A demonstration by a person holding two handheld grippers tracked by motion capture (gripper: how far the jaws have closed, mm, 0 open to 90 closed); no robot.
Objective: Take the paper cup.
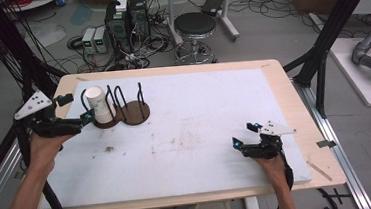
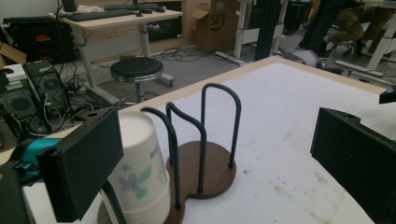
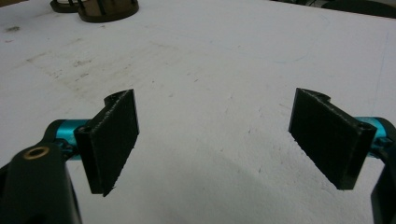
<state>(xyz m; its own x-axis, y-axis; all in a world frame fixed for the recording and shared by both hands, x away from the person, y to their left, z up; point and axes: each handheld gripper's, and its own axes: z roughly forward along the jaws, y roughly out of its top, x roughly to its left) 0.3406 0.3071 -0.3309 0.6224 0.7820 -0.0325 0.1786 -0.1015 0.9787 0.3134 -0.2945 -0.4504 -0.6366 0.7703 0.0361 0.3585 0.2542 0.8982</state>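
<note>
A white paper cup (image 1: 97, 104) with a pale flower print (image 2: 135, 179) lies tilted on its side in the end slot of a dark wooden rack (image 1: 124, 113), its open mouth facing up and outward. The rack has a figure-eight base and black wire hoops (image 2: 205, 135); it sits near the table's far left corner, its other slots empty.

Wooden rack (image 1: 124, 112) on white-topped table (image 1: 201, 133)
</note>
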